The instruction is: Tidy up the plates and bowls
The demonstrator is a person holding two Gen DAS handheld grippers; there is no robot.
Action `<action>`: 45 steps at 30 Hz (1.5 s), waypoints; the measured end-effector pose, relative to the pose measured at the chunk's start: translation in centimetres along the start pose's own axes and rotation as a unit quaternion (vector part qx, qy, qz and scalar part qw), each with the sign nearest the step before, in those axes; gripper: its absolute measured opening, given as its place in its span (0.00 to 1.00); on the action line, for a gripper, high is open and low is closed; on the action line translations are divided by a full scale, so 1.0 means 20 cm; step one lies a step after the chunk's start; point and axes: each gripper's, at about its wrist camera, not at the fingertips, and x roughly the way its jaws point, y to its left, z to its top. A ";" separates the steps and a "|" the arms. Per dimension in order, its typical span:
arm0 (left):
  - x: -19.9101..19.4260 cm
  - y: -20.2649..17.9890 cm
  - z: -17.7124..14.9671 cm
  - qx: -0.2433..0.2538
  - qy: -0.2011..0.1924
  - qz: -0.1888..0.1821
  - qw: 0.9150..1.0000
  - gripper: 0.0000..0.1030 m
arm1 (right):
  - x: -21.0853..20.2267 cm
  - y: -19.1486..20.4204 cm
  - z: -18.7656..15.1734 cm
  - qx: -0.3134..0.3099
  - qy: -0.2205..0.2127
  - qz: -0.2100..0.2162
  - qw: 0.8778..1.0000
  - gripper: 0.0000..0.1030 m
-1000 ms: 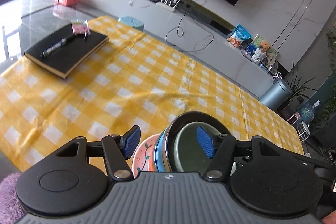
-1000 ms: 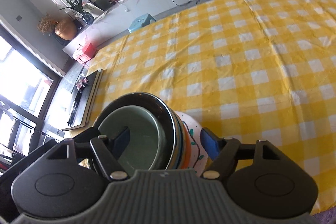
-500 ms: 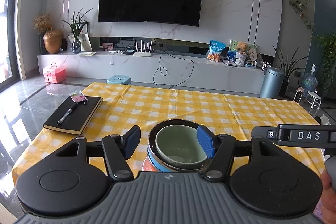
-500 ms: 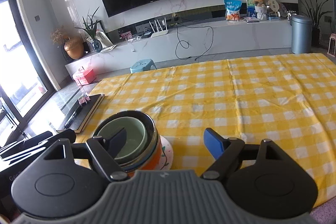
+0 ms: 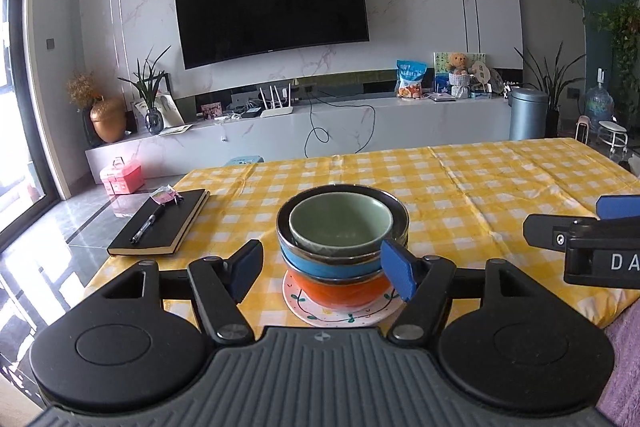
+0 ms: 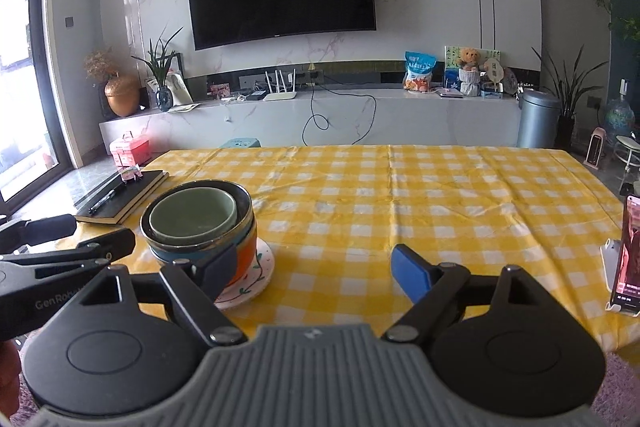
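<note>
A stack stands near the front edge of the yellow checked table: a white patterned plate (image 5: 340,313) at the bottom, an orange bowl (image 5: 340,289), a blue bowl (image 5: 328,264), a dark-rimmed bowl (image 5: 396,213) and a pale green bowl (image 5: 340,223) on top. My left gripper (image 5: 324,269) is open and empty, just in front of the stack. My right gripper (image 6: 312,269) is open and empty, right of the stack (image 6: 198,223), which its left finger partly hides. The right gripper also shows in the left wrist view (image 5: 588,239).
A black notebook (image 5: 160,227) with a pen (image 5: 146,225) lies at the table's left edge. A phone on a stand (image 6: 626,255) sits at the right edge. The yellow checked cloth (image 6: 400,203) spreads behind the stack. A TV cabinet stands beyond the table.
Both grippers have pulled back and levelled out from over the stack. The bowls stay stacked on the plate. Both sets of jaws stay open.
</note>
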 end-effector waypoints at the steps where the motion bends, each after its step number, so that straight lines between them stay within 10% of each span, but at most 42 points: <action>1: 0.01 -0.01 -0.01 0.003 0.005 0.000 1.000 0.83 | 0.00 0.00 -0.01 0.001 -0.003 -0.003 1.000 0.83; 18: 0.24 0.03 -0.19 -0.021 0.111 0.018 0.993 0.85 | 0.26 0.02 -0.19 -0.023 0.068 -0.007 0.997 0.83; 45: 0.23 0.00 -0.19 -0.007 0.119 0.008 0.993 0.85 | 0.28 0.04 -0.22 -0.033 0.079 -0.002 0.996 0.83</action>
